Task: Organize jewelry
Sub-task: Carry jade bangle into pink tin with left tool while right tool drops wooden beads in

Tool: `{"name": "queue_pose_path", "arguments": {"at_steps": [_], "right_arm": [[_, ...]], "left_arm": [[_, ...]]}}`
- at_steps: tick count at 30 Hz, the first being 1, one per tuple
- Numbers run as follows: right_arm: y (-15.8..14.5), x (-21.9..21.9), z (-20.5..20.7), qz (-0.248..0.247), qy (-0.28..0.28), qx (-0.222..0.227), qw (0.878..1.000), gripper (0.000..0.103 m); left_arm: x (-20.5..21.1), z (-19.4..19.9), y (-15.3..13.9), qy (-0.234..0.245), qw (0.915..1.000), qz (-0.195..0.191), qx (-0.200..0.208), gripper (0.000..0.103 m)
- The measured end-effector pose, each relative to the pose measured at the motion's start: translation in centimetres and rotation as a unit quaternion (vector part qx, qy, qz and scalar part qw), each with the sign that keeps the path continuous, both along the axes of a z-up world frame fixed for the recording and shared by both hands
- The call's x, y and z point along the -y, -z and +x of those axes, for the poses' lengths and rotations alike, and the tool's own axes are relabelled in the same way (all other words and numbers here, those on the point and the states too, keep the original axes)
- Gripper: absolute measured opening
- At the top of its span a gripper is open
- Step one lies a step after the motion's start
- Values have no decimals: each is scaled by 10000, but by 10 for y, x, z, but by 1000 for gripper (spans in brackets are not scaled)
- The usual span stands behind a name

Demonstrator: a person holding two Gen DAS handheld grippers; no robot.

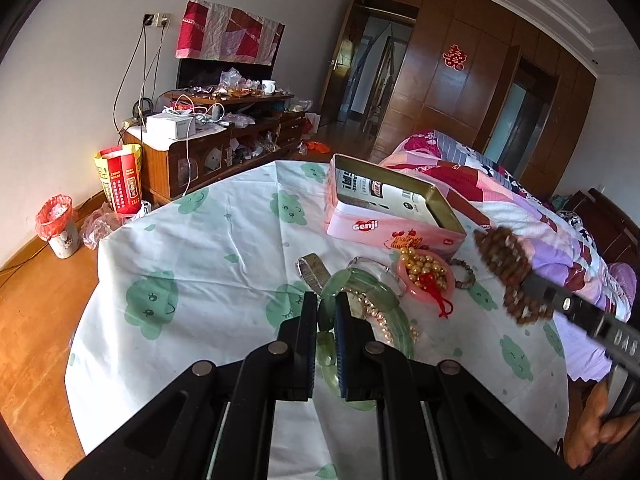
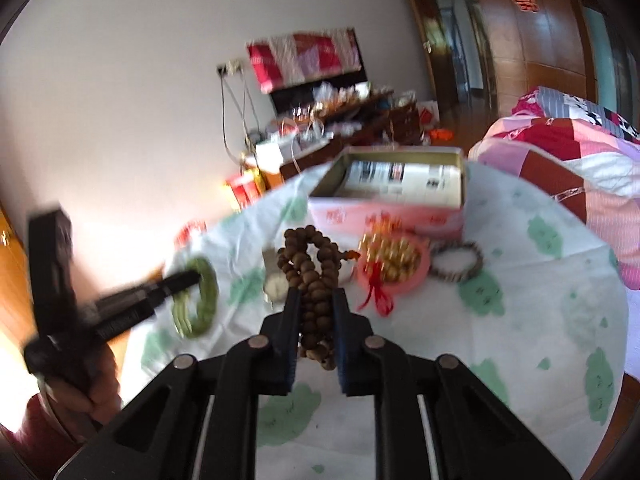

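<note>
The left gripper (image 1: 324, 308) is clamped on a green jade bracelet (image 1: 360, 284); the right gripper (image 2: 316, 300) is closed on a bunched brown wooden bead strand (image 2: 312, 276) held above the cloth-covered table (image 1: 224, 248). Landmark: the open pink Genji tin (image 1: 396, 236). Just in front of it sits a pink dish (image 2: 394, 280) of gold beads (image 1: 424, 266); beside that lies a small beaded bracelet (image 2: 458, 264). A watch (image 2: 275, 286) lies left of the dish.

White walls, wooden floor (image 1: 36, 304) (sunlit), dark wardrobe (image 1: 460, 76).
</note>
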State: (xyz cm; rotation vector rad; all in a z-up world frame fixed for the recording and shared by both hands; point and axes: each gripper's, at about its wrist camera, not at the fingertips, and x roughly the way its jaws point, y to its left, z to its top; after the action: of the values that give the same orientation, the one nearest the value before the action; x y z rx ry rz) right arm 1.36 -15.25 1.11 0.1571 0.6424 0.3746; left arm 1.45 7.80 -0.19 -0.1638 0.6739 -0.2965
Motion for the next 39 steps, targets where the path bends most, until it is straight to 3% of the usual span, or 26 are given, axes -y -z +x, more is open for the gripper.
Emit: {"name": "queue_pose_path", "arguments": {"at_steps": [6, 14, 24, 32, 39], "right_arm": [[-19, 33, 26, 253, 673, 296, 9970, 18], [-26, 63, 78, 461, 1196, 382, 9910, 18], [17, 48, 165, 364, 1312, -80, 9907, 18], [42, 42, 168, -88, 1240, -245, 9919, 18], [43, 50, 170, 186, 1252, -302, 9915, 22]], "left_arm": [[16, 17, -16, 147, 9996, 27, 258, 7], [49, 82, -29, 277, 9988, -190, 361, 7], [94, 164, -7, 167, 9996, 42, 211, 7], [108, 182, 15, 142, 9992, 360, 46, 7], [113, 185, 22, 193, 9984, 534, -79, 11]]}}
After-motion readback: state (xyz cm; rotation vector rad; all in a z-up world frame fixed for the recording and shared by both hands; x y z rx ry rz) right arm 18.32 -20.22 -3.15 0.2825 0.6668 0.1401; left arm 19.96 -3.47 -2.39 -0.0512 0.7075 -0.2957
